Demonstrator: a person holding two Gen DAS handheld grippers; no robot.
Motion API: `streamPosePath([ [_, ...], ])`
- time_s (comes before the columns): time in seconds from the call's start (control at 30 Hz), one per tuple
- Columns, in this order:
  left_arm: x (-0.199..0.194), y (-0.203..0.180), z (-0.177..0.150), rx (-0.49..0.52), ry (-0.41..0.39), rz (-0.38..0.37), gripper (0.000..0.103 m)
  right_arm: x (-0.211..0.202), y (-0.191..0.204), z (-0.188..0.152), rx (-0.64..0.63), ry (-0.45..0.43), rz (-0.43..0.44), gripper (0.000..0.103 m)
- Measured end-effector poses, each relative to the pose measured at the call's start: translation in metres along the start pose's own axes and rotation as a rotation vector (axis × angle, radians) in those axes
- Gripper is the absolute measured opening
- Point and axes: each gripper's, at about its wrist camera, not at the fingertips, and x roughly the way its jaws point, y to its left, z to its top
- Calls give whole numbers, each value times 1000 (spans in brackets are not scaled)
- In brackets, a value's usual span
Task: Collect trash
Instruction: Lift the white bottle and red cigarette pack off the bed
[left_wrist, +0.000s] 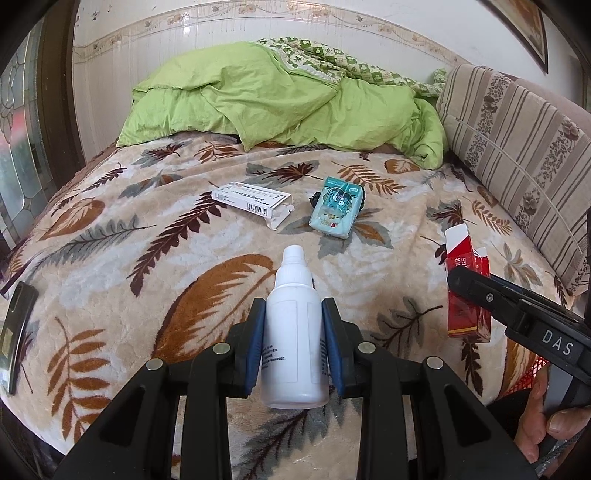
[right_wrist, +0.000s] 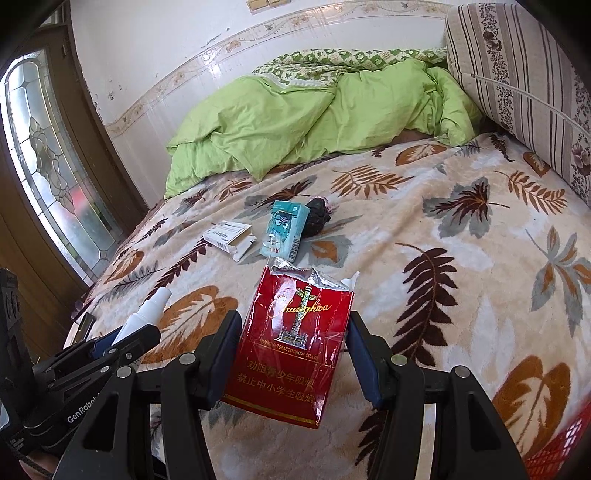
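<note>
Both claws are over the near edge of the bed (left_wrist: 110, 266), each with something in it. The left claw (left_wrist: 293, 347) is clamped on a white bottle (left_wrist: 293, 332), its blue pads pressing the bottle's sides, cap pointing away toward the far end of the bed. The right claw (right_wrist: 295, 354) has a red cigarette pack (right_wrist: 291, 343) between its pads: the left pad sits against the pack's edge, while the right pad looks to stand a little off its side, so I cannot tell if the grip is firm. The pack's top is torn open, foil showing. In the left view the same pack (left_wrist: 467, 291) stands at the right, partly behind the black right claw, with a hand (left_wrist: 546, 417) at its handle. Farther out on the leaf-patterned blanket lie a white box (left_wrist: 251, 201) with its flap open, and just right of it a teal tissue pack (left_wrist: 336, 208) leaning against a dark lump (right_wrist: 317, 218). A black phone (left_wrist: 16, 332) lies at the near left edge. A green quilt (left_wrist: 280, 99) is heaped at the far end, and a striped cushion (left_wrist: 517, 147) runs along the right side. A bit of red mesh (right_wrist: 565, 439) shows at the near right corner.
</note>
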Motion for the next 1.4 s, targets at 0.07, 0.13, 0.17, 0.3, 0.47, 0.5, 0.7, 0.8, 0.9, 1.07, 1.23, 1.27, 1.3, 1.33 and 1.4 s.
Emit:
streamPosePath([
  [0.07, 0, 0, 0, -2, -1, 1, 29, -1, -2, 0, 12, 4, 5, 61],
  [0.13, -1, 0, 1, 0, -3, 0, 29, -1, -2, -2, 23, 10, 11, 61],
  [0.17, -2, 0, 1, 0, -5, -1, 29, -2, -2, -3, 27, 11, 12, 61],
  [0.3, -5, -2, 1, 6, -11, 3, 29, -5, -2, -5, 35, 16, 18, 61],
  [0.47, -11, -1, 4, 4, -24, 30, 29, -7, -2, -7, 42, 16, 18, 61],
  [0.5, -11, 1, 4, 1, -27, 37, 29, -7, -3, -7, 42, 16, 18, 61],
  [0.7, -16, 12, 9, -24, -43, 71, 29, -8, -3, -7, 40, 17, 16, 61],
  [0.8, -18, 16, 10, -32, -53, 92, 29, -8, -3, -7, 40, 17, 14, 61],
  [0.9, -21, 20, 11, -39, -63, 108, 29, -8, -3, -7, 39, 18, 12, 61],
  [1.07, -22, 27, 12, -53, -69, 116, 29, -9, -4, -8, 32, 20, 5, 61],
  [1.23, -22, 32, 12, -65, -73, 124, 29, -8, -1, -9, 26, 24, -2, 61],
  [1.27, -22, 33, 12, -65, -72, 123, 29, -8, -1, -10, 25, 25, -2, 61],
  [1.3, -22, 34, 12, -66, -71, 125, 29, -8, -1, -9, 25, 25, -2, 61],
  [1.33, -22, 34, 12, -67, -73, 128, 29, -8, -1, -9, 25, 24, -4, 61],
  [1.4, -22, 35, 11, -67, -71, 129, 29, -8, -1, -9, 25, 25, -3, 61],
])
